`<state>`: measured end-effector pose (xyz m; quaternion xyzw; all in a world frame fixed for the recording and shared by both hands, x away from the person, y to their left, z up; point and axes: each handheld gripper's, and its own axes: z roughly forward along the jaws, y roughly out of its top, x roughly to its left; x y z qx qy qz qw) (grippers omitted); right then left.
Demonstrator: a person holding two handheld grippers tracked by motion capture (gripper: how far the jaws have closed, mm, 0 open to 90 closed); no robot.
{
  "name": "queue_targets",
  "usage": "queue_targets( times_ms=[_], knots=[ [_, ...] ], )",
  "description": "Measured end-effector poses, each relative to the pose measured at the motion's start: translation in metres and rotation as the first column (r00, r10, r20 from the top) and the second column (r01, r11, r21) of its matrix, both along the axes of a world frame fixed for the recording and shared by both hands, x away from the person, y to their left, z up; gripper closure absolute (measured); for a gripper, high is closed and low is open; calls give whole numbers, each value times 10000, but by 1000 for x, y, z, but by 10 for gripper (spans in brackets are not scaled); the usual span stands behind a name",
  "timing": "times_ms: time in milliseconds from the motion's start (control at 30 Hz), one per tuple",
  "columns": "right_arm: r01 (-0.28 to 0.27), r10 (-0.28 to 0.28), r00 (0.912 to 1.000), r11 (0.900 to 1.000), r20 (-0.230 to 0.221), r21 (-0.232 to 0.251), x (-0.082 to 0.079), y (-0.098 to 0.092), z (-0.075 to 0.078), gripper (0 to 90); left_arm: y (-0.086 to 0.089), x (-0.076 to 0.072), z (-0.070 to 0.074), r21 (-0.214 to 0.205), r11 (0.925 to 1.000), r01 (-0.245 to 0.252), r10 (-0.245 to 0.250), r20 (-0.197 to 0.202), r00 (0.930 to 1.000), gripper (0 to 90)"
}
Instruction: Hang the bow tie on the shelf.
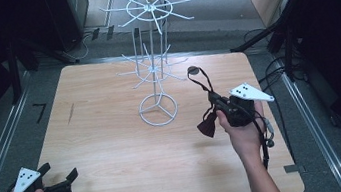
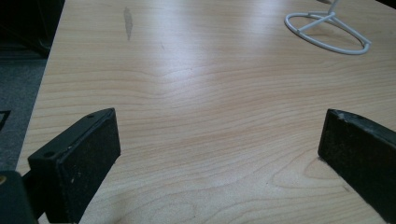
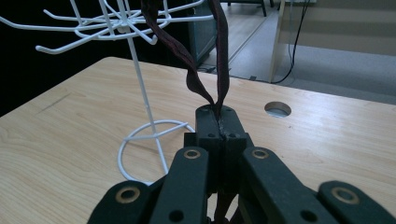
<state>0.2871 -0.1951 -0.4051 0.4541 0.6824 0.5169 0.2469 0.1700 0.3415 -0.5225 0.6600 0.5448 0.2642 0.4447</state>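
Note:
A white wire rack (image 1: 154,73) with hook arms on two tiers stands on a ring base mid-table. My right gripper (image 1: 213,99) is held above the table just right of the base. It is shut on a dark maroon strap (image 1: 200,84), whose loop rises beyond the jaws while its end (image 1: 208,125) hangs below. In the right gripper view the strap (image 3: 191,79) climbs in two bands from the closed right gripper (image 3: 218,114), with the rack (image 3: 139,88) to the left. My left gripper (image 1: 60,171) stands open and holds nothing at the near left corner; its pads (image 2: 79,161) are wide apart over bare wood.
The wooden table (image 1: 110,145) has a round cable hole (image 1: 194,70) behind the strap, also seen as the cable hole (image 3: 277,109). The rack's ring base (image 2: 327,32) lies far ahead of the left gripper. Dark stands and cables surround the table on the floor.

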Motion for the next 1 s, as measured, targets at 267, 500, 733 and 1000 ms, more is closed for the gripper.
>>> queue_targets(
  times_ms=[267,500,733,1000],
  knots=[
    [-227,227,9997,9997,21,17,-1,5,2,900,0,0,0,-12,10000,10,-10,-1,10000,0],
    [-435,434,9990,9990,-69,-44,3,13,-2,900,0,0,0,-7,10000,6,-6,2,10000,0],
    [-501,500,9986,9987,-183,-60,8,20,-7,900,0,0,0,-7,10000,4,-4,-2,10000,0],
    [-573,567,9979,9982,-301,-201,18,29,-15,900,0,0,0,-22,10000,20,-20,-23,10000,0]
  ],
)
